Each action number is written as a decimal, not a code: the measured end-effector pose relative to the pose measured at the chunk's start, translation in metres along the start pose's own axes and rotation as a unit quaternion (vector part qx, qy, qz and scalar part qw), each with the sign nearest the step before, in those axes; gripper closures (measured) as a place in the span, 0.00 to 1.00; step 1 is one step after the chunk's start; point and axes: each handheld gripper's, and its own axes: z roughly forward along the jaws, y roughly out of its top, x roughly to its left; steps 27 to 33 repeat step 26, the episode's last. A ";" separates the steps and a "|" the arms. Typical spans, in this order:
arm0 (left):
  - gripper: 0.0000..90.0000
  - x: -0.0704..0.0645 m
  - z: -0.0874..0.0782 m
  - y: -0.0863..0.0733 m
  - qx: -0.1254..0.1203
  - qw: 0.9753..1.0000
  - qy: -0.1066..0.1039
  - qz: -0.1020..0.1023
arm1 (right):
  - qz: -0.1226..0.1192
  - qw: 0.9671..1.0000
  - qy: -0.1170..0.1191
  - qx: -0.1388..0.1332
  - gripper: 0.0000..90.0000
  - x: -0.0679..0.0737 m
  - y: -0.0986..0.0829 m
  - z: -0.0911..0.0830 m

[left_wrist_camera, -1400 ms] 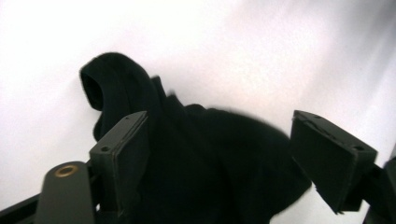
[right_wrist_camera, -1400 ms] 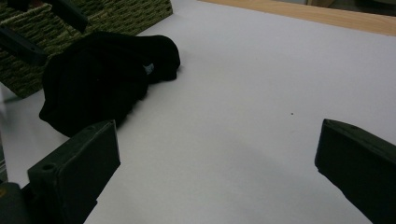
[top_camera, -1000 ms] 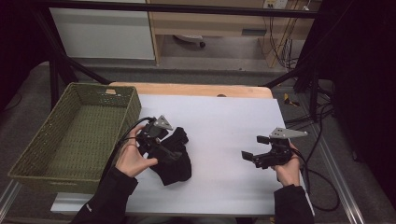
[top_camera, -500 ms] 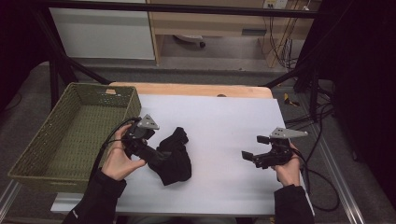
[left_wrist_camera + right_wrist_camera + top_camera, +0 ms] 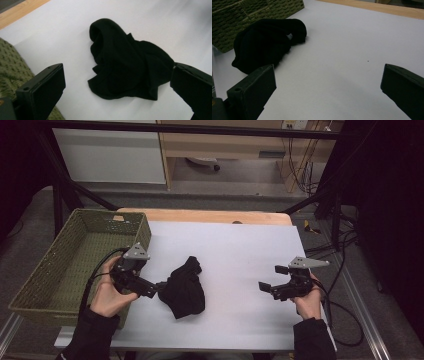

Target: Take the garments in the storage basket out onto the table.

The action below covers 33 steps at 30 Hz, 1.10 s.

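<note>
On the white table [image 5: 240,255], between my 2 hands, the black cloth [image 5: 184,287] lies in a crumpled heap, nearer my left side and just beside the green woven basket [image 5: 75,260]. My left gripper [image 5: 159,287] points at the cloth with its jaws spread wide; in the left gripper view the heap [image 5: 125,65] sits ahead between them, and the jaw on the right of that view meets the cloth's edge, though I cannot tell whether it truly touches. Folds within the cloth are hard to read because black runs into black, so I cannot say what kind of garment it is. A small pale patch shows on it in the right gripper view [image 5: 290,36], maybe a tag, too small to read; I see no writing anywhere. My right gripper [image 5: 272,280] hovers well apart from the cloth, jaws open over bare table. Both jaws in each gripper view are cut off at the frame's lower edge, and the basket's near corner is hidden behind my left hand [image 5: 107,295]
</note>
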 end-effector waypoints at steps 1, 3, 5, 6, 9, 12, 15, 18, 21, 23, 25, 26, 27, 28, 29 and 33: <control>0.00 0.001 -0.002 -0.002 -0.002 1.000 0.002 -0.002 | 0.000 1.000 0.000 0.000 0.01 0.000 0.000 0.000; 0.00 0.004 -0.005 -0.005 -0.005 1.000 0.004 -0.004 | 0.000 1.000 -0.001 0.000 0.01 0.000 0.000 0.000; 0.00 0.007 -0.007 -0.009 -0.008 1.000 0.006 -0.008 | 0.000 1.000 -0.001 0.000 0.01 0.000 0.000 0.000; 0.00 0.009 -0.008 -0.011 -0.009 1.000 0.008 -0.008 | 0.000 1.000 -0.001 0.001 0.01 0.000 0.000 0.000; 0.00 0.013 -0.011 -0.017 -0.010 1.000 0.013 -0.015 | 0.000 1.000 -0.001 0.000 0.01 0.000 0.000 0.000; 0.00 0.017 -0.013 -0.024 -0.012 1.000 0.017 -0.021 | 0.000 1.000 -0.001 0.000 0.01 0.000 0.000 0.000; 0.00 0.021 -0.016 -0.030 -0.012 0.999 0.025 -0.024 | 0.000 1.000 -0.002 0.001 0.01 0.000 0.000 0.000; 0.00 0.026 -0.017 -0.037 -0.013 0.999 0.029 -0.031 | 0.000 1.000 -0.002 0.001 0.01 0.000 0.000 0.000; 0.00 0.029 -0.018 -0.043 -0.014 0.999 0.032 -0.037 | 0.000 1.000 -0.002 0.001 0.01 0.000 0.000 0.000; 0.00 0.031 -0.018 -0.046 -0.016 0.999 0.034 -0.039 | 0.001 1.000 -0.002 0.001 0.01 0.000 0.000 0.000; 0.00 0.033 -0.019 -0.048 -0.016 0.998 0.036 -0.042 | 0.001 1.000 -0.002 0.001 0.01 0.000 0.000 0.000; 0.00 0.033 -0.020 -0.049 -0.017 0.998 0.036 -0.043 | 0.001 1.000 -0.002 0.001 0.01 0.000 0.000 0.000; 0.00 0.033 -0.020 -0.049 -0.017 0.998 0.036 -0.043 | 0.001 1.000 -0.002 0.001 0.01 0.000 0.000 0.000; 0.00 0.033 -0.020 -0.049 -0.017 0.998 0.036 -0.043 | 0.001 1.000 -0.002 0.001 0.01 0.000 0.000 0.000; 0.00 0.033 -0.020 -0.049 -0.017 0.998 0.036 -0.043 | 0.001 1.000 -0.002 0.001 0.01 0.000 0.000 0.000; 0.00 0.033 -0.020 -0.049 -0.017 0.998 0.036 -0.043 | 0.001 1.000 -0.002 0.001 0.01 0.000 0.000 0.000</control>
